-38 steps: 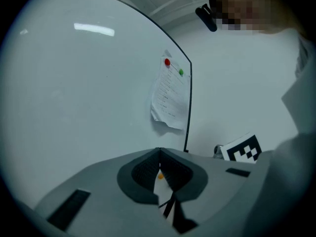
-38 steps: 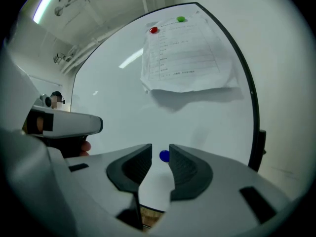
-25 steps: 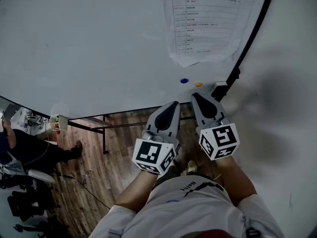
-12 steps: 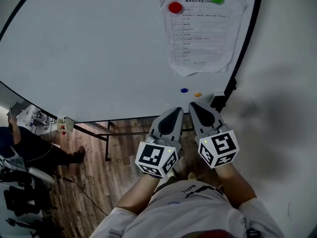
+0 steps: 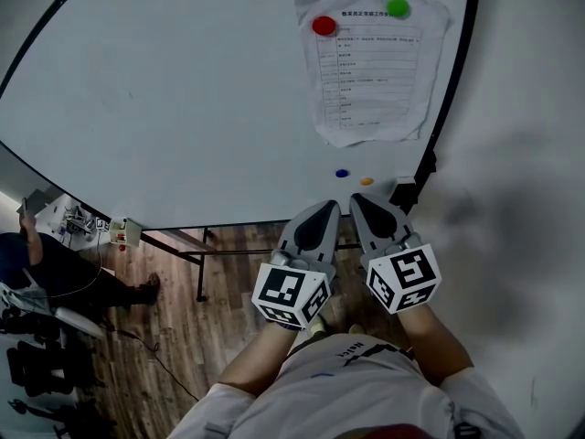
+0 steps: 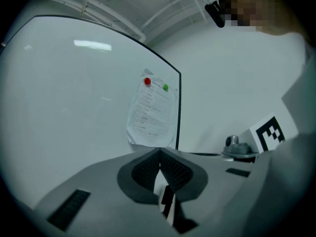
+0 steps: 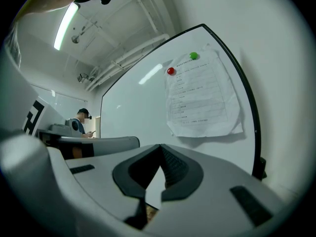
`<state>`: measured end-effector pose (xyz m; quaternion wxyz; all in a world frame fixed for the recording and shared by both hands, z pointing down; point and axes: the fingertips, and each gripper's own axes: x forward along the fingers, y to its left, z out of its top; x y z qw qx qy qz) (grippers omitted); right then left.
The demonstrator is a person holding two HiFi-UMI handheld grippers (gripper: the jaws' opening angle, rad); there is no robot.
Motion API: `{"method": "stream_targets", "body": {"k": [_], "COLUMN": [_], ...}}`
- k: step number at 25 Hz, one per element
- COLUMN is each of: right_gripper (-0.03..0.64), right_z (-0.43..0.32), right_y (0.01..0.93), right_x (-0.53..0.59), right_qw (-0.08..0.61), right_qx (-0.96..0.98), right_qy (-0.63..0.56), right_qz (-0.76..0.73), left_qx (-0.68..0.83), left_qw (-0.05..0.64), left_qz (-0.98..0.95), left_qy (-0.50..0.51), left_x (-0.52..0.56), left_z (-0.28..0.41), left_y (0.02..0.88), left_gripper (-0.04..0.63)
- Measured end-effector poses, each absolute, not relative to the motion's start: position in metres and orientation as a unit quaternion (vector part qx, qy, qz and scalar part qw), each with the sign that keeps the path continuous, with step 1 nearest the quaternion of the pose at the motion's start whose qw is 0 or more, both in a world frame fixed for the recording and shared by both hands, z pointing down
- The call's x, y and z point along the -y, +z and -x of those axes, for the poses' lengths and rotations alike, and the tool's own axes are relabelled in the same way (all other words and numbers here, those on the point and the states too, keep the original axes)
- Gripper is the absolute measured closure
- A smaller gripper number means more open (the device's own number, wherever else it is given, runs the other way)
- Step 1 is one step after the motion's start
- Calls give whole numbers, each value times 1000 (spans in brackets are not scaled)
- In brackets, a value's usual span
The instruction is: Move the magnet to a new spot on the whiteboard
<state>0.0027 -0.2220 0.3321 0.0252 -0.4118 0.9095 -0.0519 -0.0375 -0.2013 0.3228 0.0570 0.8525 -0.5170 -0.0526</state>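
Both tongs point at a whiteboard [image 5: 183, 90], side by side and shut, with nothing between their jaws. Seen from the head, the left tongs [image 5: 327, 207] and right tongs [image 5: 358, 199] hang just short of the board's lower edge. Two small magnets sit on the bare board just beyond their tips: a blue magnet [image 5: 342, 173] ahead of the left tongs and an orange magnet [image 5: 366, 181] ahead of the right. Only the head view shows these two.

Farther ahead of the tips, a red magnet [image 5: 324, 26] and a green magnet [image 5: 398, 7] pin a printed sheet [image 5: 375, 80] by its top corners. Both gripper views show that pair and the sheet, but not the lower two magnets.

The left gripper view catches the marker cube [image 6: 269, 132] of the right tongs beside it. The right gripper view alone takes in a ceiling lamp [image 7: 66, 23]. A person [image 7: 79, 122] stands past the board's far end, well left of the left tongs.
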Motion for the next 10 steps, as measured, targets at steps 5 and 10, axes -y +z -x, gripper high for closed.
{"method": "stream_targets", "body": {"k": [5,10], "right_gripper": [603,603], "right_z": [-3,-3], "right_y": [334,336], "right_x": [224,226], "right_qw": [22,20], "right_qx": [-909,-909], "right_qy": [-53,-54], "right_qz": [412,412], "left_qx": [516,517], "left_qw": [58,59], "left_qz": [-853,-853], "left_qy": [-52,-52], "left_x": [204,206], "left_z": [37,36], "left_y": [324,325], "left_gripper": [584,584]}}
